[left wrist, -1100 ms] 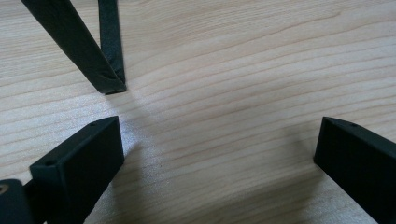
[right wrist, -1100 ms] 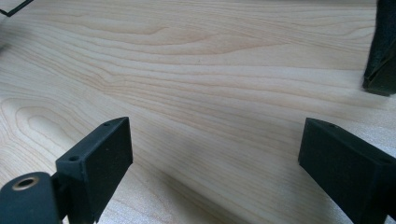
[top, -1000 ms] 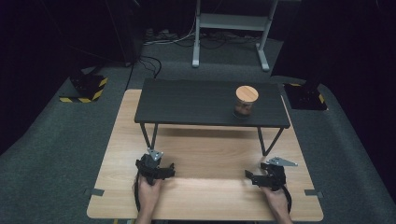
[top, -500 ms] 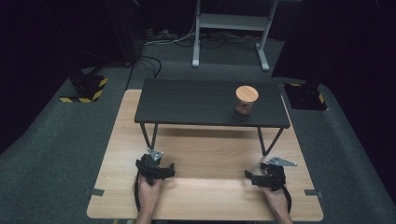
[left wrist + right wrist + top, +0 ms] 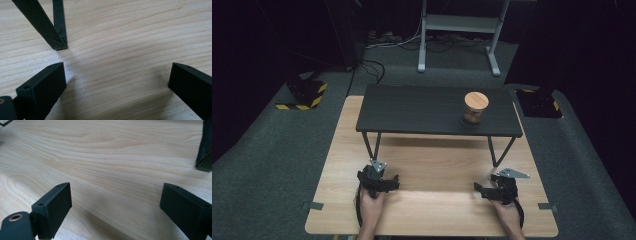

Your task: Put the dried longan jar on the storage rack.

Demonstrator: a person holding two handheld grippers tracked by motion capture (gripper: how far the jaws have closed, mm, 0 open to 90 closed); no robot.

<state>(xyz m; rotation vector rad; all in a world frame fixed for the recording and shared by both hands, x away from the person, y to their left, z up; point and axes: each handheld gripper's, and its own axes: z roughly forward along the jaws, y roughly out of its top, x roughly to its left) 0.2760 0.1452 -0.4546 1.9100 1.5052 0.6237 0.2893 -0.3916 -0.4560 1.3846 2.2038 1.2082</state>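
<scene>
One small glass jar with a round wooden lid [image 5: 475, 108] stands upright toward the right end of a low black shelf on thin metal legs [image 5: 412, 110], well apart from both grippers. Nothing has shifted over the last second: jar and hands sit exactly as before, so no step appears begun. On the pale wooden table [image 5: 437, 160], the left gripper [image 5: 117, 85] rests near the shelf's front left leg [image 5: 47, 27], jaws spread wide and empty; the right gripper [image 5: 115, 205] rests likewise spread and empty.
</scene>
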